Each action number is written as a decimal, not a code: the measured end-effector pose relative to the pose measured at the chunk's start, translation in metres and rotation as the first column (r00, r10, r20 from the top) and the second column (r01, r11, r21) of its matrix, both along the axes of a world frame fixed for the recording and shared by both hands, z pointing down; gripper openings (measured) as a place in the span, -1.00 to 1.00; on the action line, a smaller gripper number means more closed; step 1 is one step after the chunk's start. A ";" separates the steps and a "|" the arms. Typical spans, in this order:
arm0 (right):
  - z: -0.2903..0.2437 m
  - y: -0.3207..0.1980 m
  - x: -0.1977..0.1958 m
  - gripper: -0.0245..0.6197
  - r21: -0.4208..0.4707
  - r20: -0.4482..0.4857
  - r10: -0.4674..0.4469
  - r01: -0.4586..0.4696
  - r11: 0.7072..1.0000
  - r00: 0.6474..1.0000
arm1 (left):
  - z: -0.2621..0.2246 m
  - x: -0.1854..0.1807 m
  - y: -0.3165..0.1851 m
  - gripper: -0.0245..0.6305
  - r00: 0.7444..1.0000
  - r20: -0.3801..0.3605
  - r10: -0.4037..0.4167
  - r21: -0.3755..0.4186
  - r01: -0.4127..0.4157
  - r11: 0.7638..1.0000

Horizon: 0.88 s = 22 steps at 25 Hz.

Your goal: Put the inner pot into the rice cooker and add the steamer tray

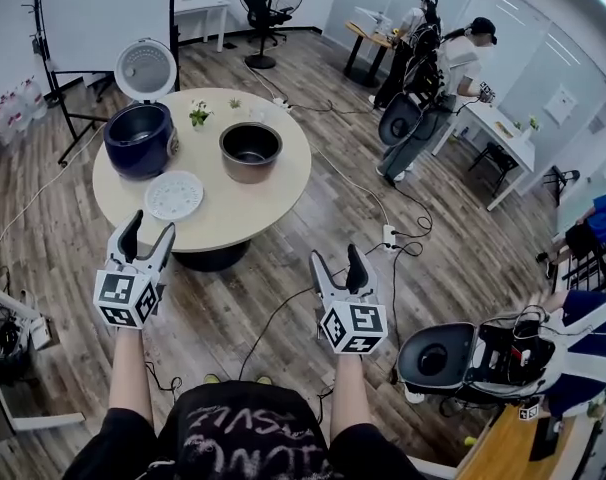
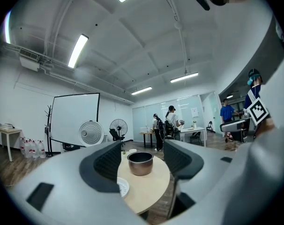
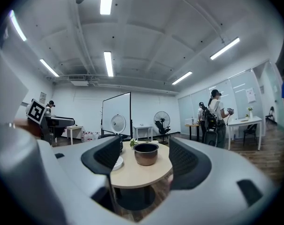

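Jaws of the left gripper (image 1: 150, 226) stand wide apart with nothing between the pads; we record the same for the right gripper (image 1: 335, 258). Both grippers are held short of the round surface (image 1: 263, 203) and touch nothing on it. We find the inner pot (image 1: 250, 151) upright on the surface, right of centre, apart from the dark blue rice cooker (image 1: 139, 138). The cooker sits at the left edge with its lid (image 1: 145, 69) raised. The white steamer tray (image 1: 173, 195) lies flat on the surface in front of the cooker, near the edge facing us and clear of the pot. A small potted plant (image 1: 197, 114) stands between cooker and pot, toward the far side. In both gripper views the pot shows in the gap between the jaws, well beyond them.
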State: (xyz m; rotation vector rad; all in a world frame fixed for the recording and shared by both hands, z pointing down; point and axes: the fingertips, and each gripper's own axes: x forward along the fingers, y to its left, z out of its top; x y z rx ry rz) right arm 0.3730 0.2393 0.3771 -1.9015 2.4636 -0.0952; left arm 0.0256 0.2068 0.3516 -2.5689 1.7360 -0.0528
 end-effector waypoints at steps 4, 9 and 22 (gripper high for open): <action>0.000 -0.005 0.010 0.10 -0.001 0.011 -0.007 0.007 1.000 1.000 | -0.002 0.013 -0.002 -0.06 1.000 0.001 -0.006 0.001 0.006 1.000; 0.005 -0.009 0.027 0.10 0.001 0.025 -0.032 0.032 1.000 0.999 | -0.005 0.036 -0.002 -0.06 1.000 -0.001 -0.020 0.004 0.020 1.000; 0.006 -0.055 0.045 0.08 -0.013 0.048 -0.066 0.067 0.998 0.997 | -0.013 0.058 -0.038 -0.06 0.998 -0.006 -0.061 0.000 0.061 0.998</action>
